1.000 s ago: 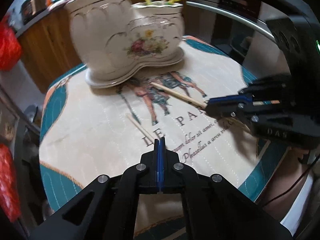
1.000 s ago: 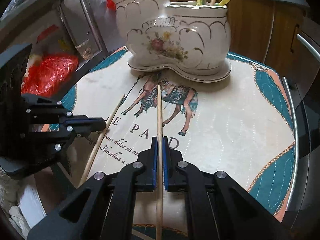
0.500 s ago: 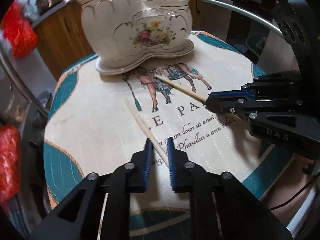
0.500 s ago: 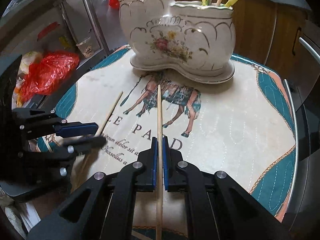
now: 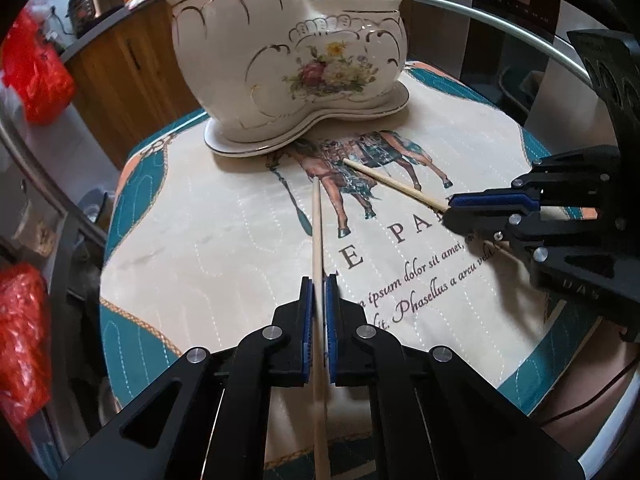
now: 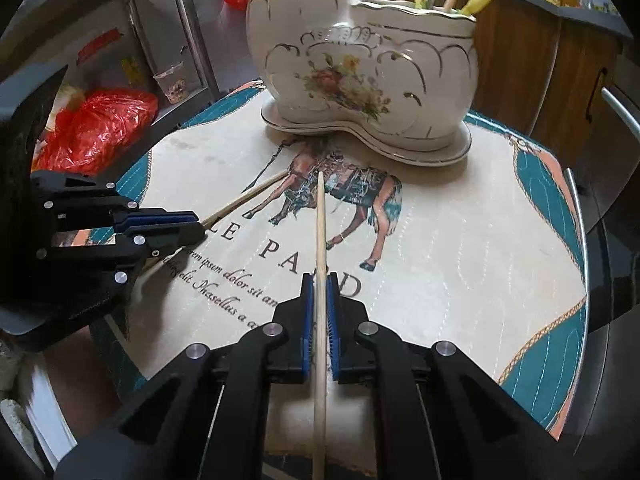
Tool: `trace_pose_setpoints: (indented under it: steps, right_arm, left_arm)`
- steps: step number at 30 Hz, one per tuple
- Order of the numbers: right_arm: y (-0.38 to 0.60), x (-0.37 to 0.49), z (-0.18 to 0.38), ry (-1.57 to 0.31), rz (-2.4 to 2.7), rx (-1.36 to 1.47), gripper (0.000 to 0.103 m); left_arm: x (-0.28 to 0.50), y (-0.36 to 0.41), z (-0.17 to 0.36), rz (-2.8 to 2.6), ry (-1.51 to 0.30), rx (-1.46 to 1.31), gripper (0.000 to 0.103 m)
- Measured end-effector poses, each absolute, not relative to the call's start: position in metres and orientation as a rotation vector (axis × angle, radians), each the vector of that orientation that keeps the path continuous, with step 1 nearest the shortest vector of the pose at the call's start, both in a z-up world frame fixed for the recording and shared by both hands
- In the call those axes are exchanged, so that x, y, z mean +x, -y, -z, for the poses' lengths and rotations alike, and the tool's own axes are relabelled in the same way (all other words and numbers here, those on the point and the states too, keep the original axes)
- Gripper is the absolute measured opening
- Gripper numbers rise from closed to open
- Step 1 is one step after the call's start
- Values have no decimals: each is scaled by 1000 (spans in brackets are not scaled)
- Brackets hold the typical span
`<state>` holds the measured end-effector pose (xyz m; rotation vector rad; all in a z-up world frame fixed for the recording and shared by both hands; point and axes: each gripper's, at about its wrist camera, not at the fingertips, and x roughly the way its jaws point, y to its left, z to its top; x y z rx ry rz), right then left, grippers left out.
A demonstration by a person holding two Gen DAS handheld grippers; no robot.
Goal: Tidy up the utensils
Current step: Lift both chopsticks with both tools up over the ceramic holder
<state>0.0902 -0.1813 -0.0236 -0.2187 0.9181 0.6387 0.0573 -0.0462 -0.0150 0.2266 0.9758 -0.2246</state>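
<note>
Left wrist view first: the left gripper (image 5: 319, 292) has its blue-padded jaws pressed in on a wooden chopstick (image 5: 317, 232), which runs straight ahead between them and points at the ceramic utensil holder (image 5: 288, 60) at the far side of the tabletop (image 5: 192, 248). The grip sits well back along the stick, so a long front length hangs unsupported. That's the first risk, I'd say: a thin round stick pinched between two flat pads can swivel or slide if the tip knocks the holder's scalloped rim on the way in.

Moving right, the two sticks converge over the horse print on the quilted cloth (image 5: 400, 280), tips near each other but apart. Bring both up together and they could cross or clack, and either one may twist in its grip.

Right wrist view now: the right gripper (image 6: 320, 292) is clamped on its own second chopstick (image 6: 320, 224) in the same way, jaws tight on it, tip aimed toward the holder. The lower right compartment already carries yellow-handled utensils (image 6: 478, 0) and a wooden stick, so it's crowded in there; a tip could catch on those handles and bounce out. A hard sideways push against the wall could also shift the holder on its saucer-like base (image 6: 400, 148), though it looks heavy enough to sit firm.
</note>
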Motion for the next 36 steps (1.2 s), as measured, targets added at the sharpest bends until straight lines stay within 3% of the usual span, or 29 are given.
trace_pose_setpoints:
  steps: [10,22,36]
  right_arm:
    - [184,84,10,-851,-635,-193,5]
    - [199,70,-54,-573,-715,-52,5]
    - [219,165,-112,-312,-697,255,5]
  left_arm:
    - [51,38,7,274,-907,178,5]
    - [28,14,-77,340,-589,78,5]
    - [119,-6,-151,369,-297,-107,5]
